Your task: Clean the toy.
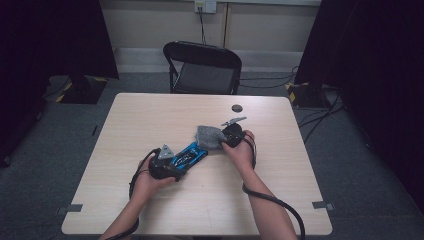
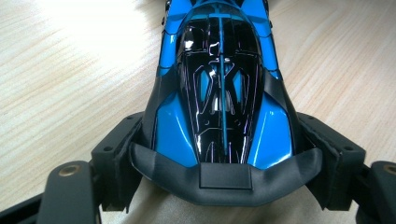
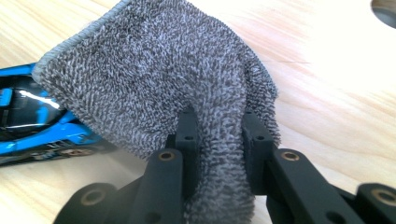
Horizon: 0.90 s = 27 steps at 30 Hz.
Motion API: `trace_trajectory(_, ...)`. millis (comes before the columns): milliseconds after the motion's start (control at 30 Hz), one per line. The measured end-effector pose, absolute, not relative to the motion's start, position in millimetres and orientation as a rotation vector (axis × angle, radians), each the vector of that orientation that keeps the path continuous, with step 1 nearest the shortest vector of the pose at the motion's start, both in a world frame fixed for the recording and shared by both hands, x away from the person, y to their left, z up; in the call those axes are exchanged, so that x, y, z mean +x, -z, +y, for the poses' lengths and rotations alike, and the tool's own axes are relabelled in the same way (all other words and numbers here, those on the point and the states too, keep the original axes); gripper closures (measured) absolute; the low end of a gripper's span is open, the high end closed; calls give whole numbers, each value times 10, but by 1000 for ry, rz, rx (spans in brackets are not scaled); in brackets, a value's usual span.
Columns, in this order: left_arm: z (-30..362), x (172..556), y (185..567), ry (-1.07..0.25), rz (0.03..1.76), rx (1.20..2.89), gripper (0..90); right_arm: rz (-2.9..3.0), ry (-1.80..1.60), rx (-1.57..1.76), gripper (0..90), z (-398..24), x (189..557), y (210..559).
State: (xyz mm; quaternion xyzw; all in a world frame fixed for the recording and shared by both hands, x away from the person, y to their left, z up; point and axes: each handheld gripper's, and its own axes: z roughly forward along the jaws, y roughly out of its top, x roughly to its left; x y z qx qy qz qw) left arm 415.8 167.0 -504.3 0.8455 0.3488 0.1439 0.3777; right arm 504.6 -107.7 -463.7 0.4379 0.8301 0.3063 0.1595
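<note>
From above, the left gripper (image 1: 167, 162) clamps the blue toy car (image 1: 190, 154) mid-table. Its own view shows the jaws pressing the car's (image 2: 219, 93) sides. The right gripper (image 3: 217, 140) pinches a grey cloth (image 3: 159, 79) over the car's far end.

The toy car (image 2: 219, 93) runs off the top edge of the left gripper view, so its far end is cut away there, and its underside near the bottom of the frame is tucked behind its own dark bumper. In the right gripper view the grey cloth (image 3: 159, 79) drapes over one end of the car, lower left of the frame, and the car also gets cropped by the left edge. The cloth covers the pads of the right hand-held gripper (image 3: 219, 135), and it runs out of frame at the bottom. A dark round thing (image 3: 385, 11) at the upper right corner is clipped; can't tell what it is. In the high view it's a small dark disc on the worktop (image 1: 150, 115), too tiny to identify.
</note>
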Motion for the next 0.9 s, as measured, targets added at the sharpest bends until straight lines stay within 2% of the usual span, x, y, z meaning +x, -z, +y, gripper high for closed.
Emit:
trace_trajectory(400,1669,4159,5043,-367,889,2162,238,2311,-983,1246,728,-1351,4989,4408)
trace_trajectory(633,1670,4159,5043,-367,888,2163,238,2333,-1098,1148,727,-1251,4703,4281)
trace_trajectory(900,1663,4164,5043,-365,889,2162,238,2377,-1132,1100,726,-1133,4523,4308)
